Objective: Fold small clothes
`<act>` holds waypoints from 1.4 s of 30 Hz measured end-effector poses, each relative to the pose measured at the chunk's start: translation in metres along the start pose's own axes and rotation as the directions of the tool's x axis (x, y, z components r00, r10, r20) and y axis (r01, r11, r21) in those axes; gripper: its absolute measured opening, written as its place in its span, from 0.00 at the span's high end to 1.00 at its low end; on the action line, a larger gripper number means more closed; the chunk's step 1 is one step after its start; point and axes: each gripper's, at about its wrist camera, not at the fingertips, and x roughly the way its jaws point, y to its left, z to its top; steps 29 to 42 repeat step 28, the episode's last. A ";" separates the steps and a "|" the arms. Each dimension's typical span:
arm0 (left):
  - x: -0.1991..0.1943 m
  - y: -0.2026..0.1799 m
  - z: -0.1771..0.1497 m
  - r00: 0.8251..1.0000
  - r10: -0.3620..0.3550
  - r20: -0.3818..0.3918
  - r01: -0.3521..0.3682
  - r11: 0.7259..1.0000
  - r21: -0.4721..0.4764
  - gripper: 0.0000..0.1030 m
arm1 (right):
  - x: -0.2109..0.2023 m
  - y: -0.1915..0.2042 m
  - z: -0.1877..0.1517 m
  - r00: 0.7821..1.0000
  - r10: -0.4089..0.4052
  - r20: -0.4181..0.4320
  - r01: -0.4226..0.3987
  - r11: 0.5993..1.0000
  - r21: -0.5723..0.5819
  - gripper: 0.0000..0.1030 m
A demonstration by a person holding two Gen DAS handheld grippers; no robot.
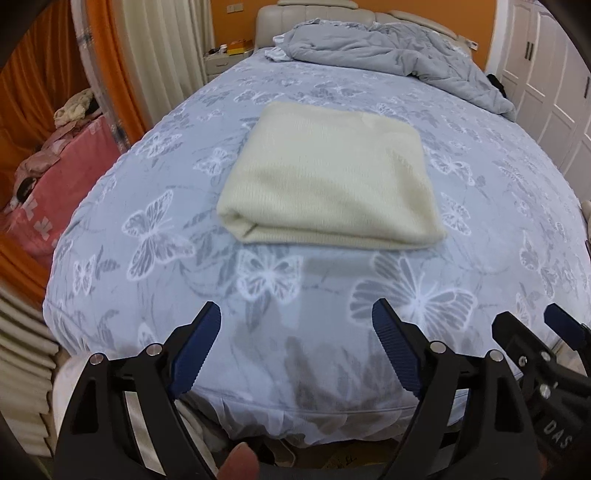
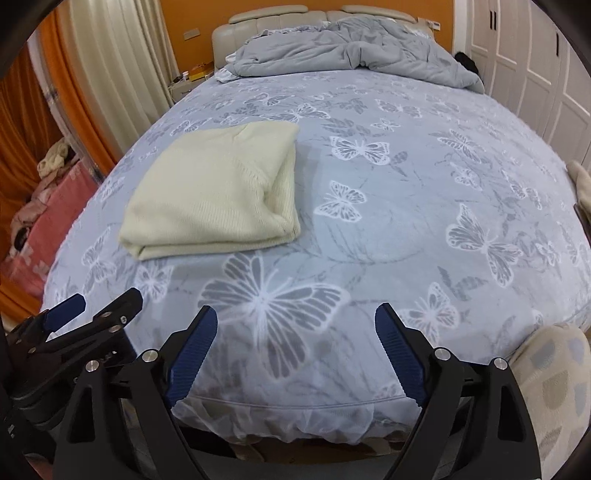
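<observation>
A cream knitted garment (image 1: pixel 328 177) lies folded into a thick rectangle on the blue butterfly-print bed sheet (image 1: pixel 258 295). It also shows in the right wrist view (image 2: pixel 218 192), left of centre. My left gripper (image 1: pixel 295 314) is open and empty, held over the foot of the bed, well short of the garment. My right gripper (image 2: pixel 295 314) is open and empty too, beside the left one and to the right of the garment. The right gripper shows at the edge of the left wrist view (image 1: pixel 532 325), and the left gripper shows in the right wrist view (image 2: pixel 99 302).
A crumpled grey duvet (image 1: pixel 399 62) lies at the head of the bed by the beige headboard (image 2: pixel 280 18). White wardrobe doors (image 2: pixel 524 62) stand on the right. Orange curtains (image 1: pixel 40 74) and a pink-covered surface with clothes (image 1: pixel 59 162) are on the left. A patterned cushion (image 2: pixel 550 380) sits at lower right.
</observation>
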 end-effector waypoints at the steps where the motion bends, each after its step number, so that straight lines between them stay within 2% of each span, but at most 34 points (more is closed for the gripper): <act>1: 0.000 0.000 -0.003 1.000 0.006 0.001 -0.006 1.000 -0.012 0.21 | 0.000 0.000 -0.001 1.000 -0.003 0.001 0.003 1.000 -0.007 0.17; 7: 0.000 -0.002 -0.013 0.998 0.057 0.000 -0.057 0.998 -0.013 0.20 | 0.000 0.001 -0.009 1.000 -0.001 -0.005 0.000 1.000 -0.011 0.17; 9: -0.001 -0.003 -0.015 0.997 0.074 0.006 -0.074 0.997 -0.006 0.14 | 0.001 0.000 -0.011 1.000 0.002 -0.013 -0.002 1.000 -0.006 0.17; 12: -0.002 -0.004 -0.016 0.996 0.089 0.014 -0.089 0.996 0.002 0.11 | 0.002 0.001 -0.014 1.000 0.004 -0.022 -0.004 1.000 0.003 0.17; 20: 0.004 0.003 -0.021 0.998 0.069 -0.002 -0.069 0.997 -0.033 0.11 | 0.001 0.003 -0.017 1.000 -0.002 -0.021 0.002 1.000 0.007 0.17; 26: 0.002 -0.003 -0.023 0.998 0.059 0.010 -0.059 0.998 0.002 0.12 | -0.001 0.003 -0.018 1.000 -0.006 -0.013 0.006 1.000 0.012 0.17; 42: 0.002 -0.003 -0.022 0.999 0.053 0.009 -0.053 0.999 0.000 0.12 | -0.001 0.003 -0.018 1.000 -0.004 -0.022 0.005 1.000 0.017 0.17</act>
